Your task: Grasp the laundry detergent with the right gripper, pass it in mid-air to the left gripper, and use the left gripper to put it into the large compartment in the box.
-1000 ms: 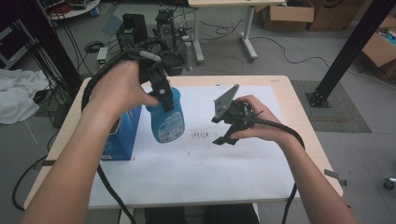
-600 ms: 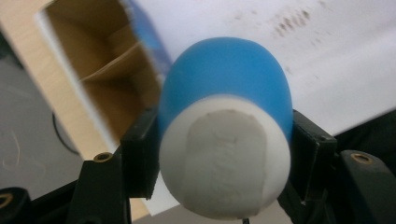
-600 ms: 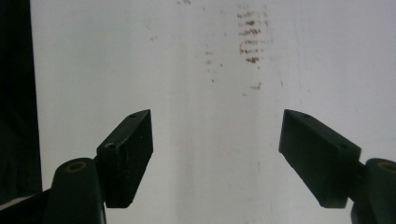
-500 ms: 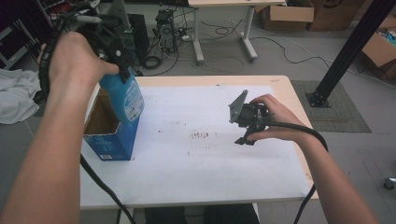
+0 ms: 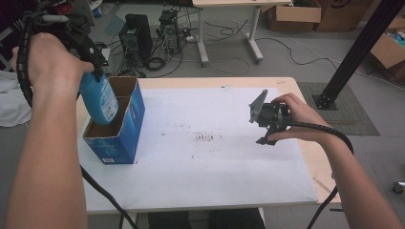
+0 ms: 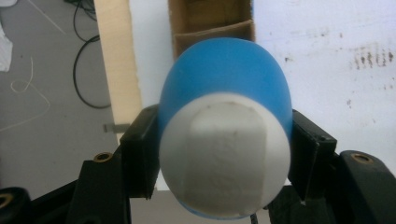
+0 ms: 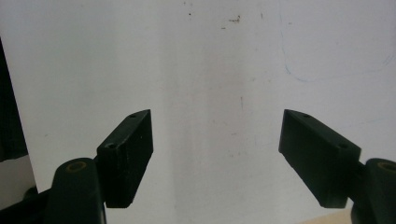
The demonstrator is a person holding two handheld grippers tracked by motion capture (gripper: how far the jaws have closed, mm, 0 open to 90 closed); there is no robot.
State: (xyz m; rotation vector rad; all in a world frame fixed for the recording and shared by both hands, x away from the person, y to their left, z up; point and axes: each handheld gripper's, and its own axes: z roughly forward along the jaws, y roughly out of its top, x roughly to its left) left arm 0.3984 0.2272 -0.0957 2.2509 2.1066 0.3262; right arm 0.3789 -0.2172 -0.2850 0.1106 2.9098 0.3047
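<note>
Clearly the left gripper [image 6: 224, 154] has its two black jaws pinched on the sides of a blue bottle [image 5: 99, 101], close to its white capped end, and in the high view the bottle hangs neck-up with its base sunk into the open top of a blue cardboard box [image 5: 114, 125] at the left edge of the table [image 5: 200, 191]. From the left gripper view the bottle [image 6: 225, 126] sits above a brown card divider [image 6: 212, 31] that splits the box into compartments; I judge it is going into the nearer one, though I cannot tell whether its base touches the floor of the box. The likeliest trouble is the rounded base catching on that divider or on the box rim, which could tip the light box or slide it toward the table edge just beside it. The grip is on curved, smooth plastic, so a sideways knock could also twist the bottle between the jaws. Letting go before the base is seated may leave it leaning on the wall. Well apart on the right, the right gripper [image 5: 268, 119] is held over the white surface [image 7: 201, 60] with its jaws spread wide and nothing between them, so it is not steadying the box.
</note>
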